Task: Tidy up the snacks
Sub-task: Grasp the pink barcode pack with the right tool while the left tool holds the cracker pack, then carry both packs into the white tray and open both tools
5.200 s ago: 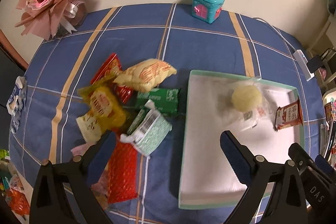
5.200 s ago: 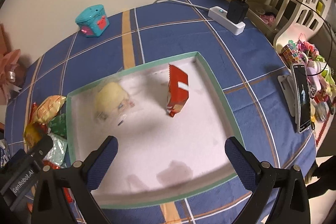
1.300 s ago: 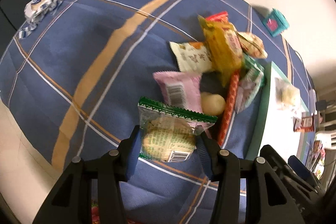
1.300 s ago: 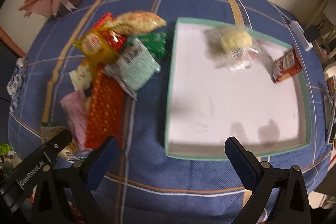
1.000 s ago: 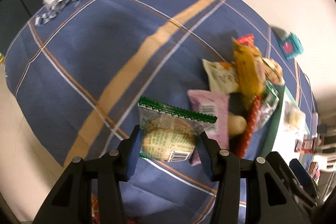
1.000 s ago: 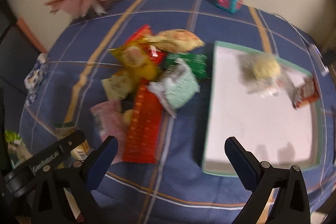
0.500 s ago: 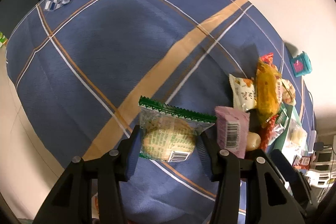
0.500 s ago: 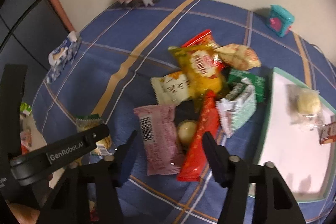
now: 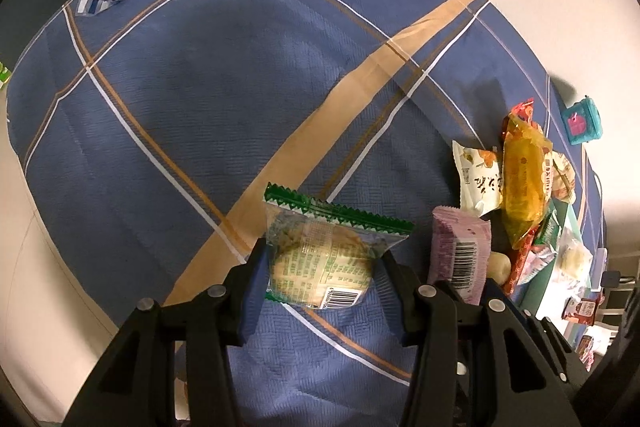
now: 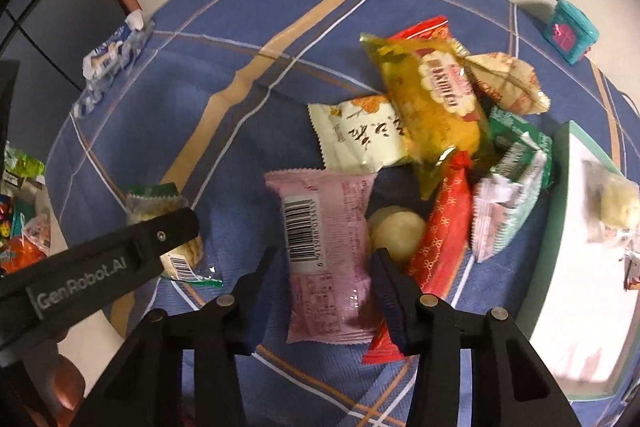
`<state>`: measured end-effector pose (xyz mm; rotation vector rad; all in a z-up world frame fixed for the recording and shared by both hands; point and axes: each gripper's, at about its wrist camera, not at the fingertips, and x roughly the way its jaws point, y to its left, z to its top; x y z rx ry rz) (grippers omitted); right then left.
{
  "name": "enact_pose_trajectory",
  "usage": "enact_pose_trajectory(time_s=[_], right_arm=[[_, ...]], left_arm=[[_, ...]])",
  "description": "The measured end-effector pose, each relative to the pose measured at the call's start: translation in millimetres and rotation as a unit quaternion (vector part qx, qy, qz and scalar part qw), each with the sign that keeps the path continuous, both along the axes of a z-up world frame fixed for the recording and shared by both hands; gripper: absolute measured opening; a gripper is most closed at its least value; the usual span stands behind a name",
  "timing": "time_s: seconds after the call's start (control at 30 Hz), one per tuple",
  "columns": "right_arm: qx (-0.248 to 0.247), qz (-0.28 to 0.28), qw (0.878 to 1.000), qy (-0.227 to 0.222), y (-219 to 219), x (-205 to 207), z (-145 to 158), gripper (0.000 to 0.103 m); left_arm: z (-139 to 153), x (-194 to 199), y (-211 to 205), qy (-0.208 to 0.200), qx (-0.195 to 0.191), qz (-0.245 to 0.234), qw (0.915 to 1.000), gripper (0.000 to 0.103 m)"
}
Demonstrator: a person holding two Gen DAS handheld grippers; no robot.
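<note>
My left gripper (image 9: 322,257) is shut on a clear packet with green edges (image 9: 320,259) that holds a round biscuit, lifted above the blue checked cloth. The same packet (image 10: 160,223) shows in the right wrist view at the left, beside the left gripper's arm. My right gripper (image 10: 325,255) points down over a pink packet with a barcode (image 10: 328,247). Its jaws are closing with the packet between them, and a thin gap still shows on the left side. The green-rimmed white tray (image 10: 560,187) lies at the right, with a wrapped round pastry (image 10: 616,203) inside.
A snack pile lies right of the pink packet: a white packet (image 10: 360,135), a yellow packet (image 10: 432,99), a long red packet (image 10: 444,227), a bare round pastry (image 10: 396,231) and a mint packet (image 10: 508,203). A teal toy box (image 10: 572,31) and a blue-white wrapper (image 10: 112,55) lie near the table's edges.
The right gripper swung left from the tray to the pink packet, dropped lower, and its jaws narrowed from wide open. The left gripper drifted left of the pile, keeping its packet.
</note>
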<state>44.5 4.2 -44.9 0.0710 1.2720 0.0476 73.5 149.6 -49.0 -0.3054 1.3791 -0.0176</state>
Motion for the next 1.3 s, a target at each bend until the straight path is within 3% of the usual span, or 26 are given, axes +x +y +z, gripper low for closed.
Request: enact_pose_trajectory(time_s=[0.2,0.27,0.47,0.87,1.07,1.3], right_arm=[[0.0,-0.006,1.0,0.021,2,5,-18,0.049],[0.001,-0.012,1.0,0.026,0,6,-22,0.044],[0.011,-0.022,1.0,0.017,-5,5,-17,0.04],[0.045,-0.051,0.997,-0.042,-37,-18,42,0.04],[0.036,-0.127,0.989,-0.064,-87,-39,70,0.04],[-0.015,-0.252,0.966,-0.061,-176,-77,82,0.04]], left_arm=[[-5,7,-5,0.001,0.006,-0.004,1.0,0.052],[-7,7,-6,0.001,0.007,-0.005,1.0,0.052],[-3,5,-7,-0.006,0.004,-0.003,1.0,0.052],[50,-6,-22,-0.072,0.002,-0.014,0.9973,0.052],[72,-7,-75,-0.096,0.004,-0.069,0.9929,0.052],[92,-27,-150,-0.117,0.005,-0.166,0.9791,0.052]])
